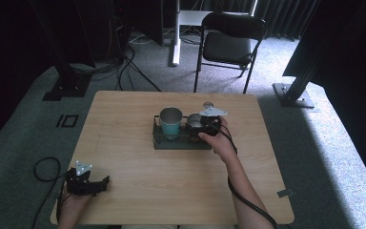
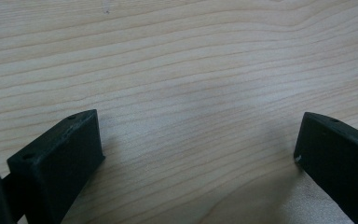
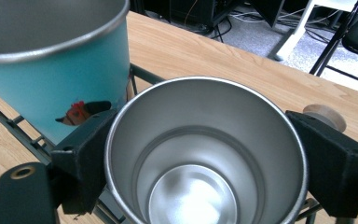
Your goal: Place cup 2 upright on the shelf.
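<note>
A dark wire rack [image 1: 171, 143] sits mid-table and holds a teal cup [image 1: 171, 122] with a steel rim, upright. Right of it in the rack stands a bare steel cup [image 1: 193, 120], mouth up. My right gripper [image 1: 206, 126] is at that cup. In the right gripper view its two black jaws press against opposite sides of the steel cup [image 3: 205, 158], just below the rim, with the teal cup [image 3: 51, 79] close on the left. My left gripper [image 1: 102, 183] rests near the table's front left corner, open [image 2: 196, 135] over bare wood, holding nothing.
A small round wooden knob [image 3: 325, 115] lies on the table just behind the rack. A black folding chair [image 1: 228, 43] and dark stands are on the carpet beyond the far edge. A cable loop [image 1: 45, 169] hangs off the table's left side.
</note>
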